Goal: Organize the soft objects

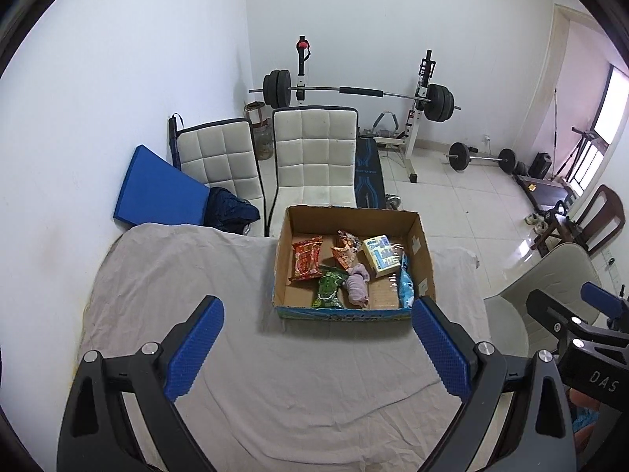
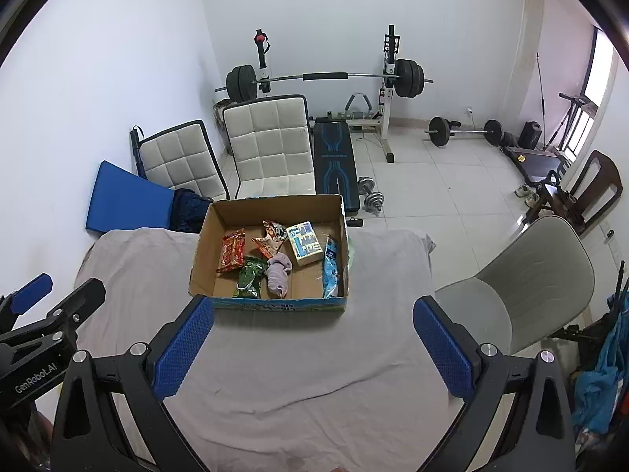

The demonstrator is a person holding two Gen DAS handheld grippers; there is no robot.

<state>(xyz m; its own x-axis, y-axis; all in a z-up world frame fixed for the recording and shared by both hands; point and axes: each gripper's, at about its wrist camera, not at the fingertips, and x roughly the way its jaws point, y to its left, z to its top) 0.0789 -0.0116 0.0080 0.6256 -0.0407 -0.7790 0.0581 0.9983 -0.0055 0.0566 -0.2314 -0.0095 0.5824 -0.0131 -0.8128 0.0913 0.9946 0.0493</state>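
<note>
An open cardboard box (image 1: 422,251) (image 2: 204,236) stands at the far side of the cloth-covered table (image 1: 177,275) (image 2: 137,259). In it lie a red snack packet (image 1: 306,261) (image 2: 232,253), a green packet (image 1: 328,289) (image 2: 248,277), an orange packet (image 1: 346,249) (image 2: 271,238), a lilac soft toy (image 1: 357,285) (image 2: 278,273), a pale tissue pack (image 1: 381,255) (image 2: 304,244) and a light blue pack (image 1: 406,285) (image 2: 331,267). My left gripper (image 1: 316,338) is open and empty, held above the table short of the box. My right gripper (image 2: 312,334) is open and empty beside it.
Two white padded chairs (image 1: 310,149) (image 2: 271,141) and a blue mat (image 1: 157,188) (image 2: 125,200) stand behind the table. A grey chair (image 2: 523,283) is at the table's right. A weight bench with a barbell (image 1: 354,92) (image 2: 326,76) stands at the back wall.
</note>
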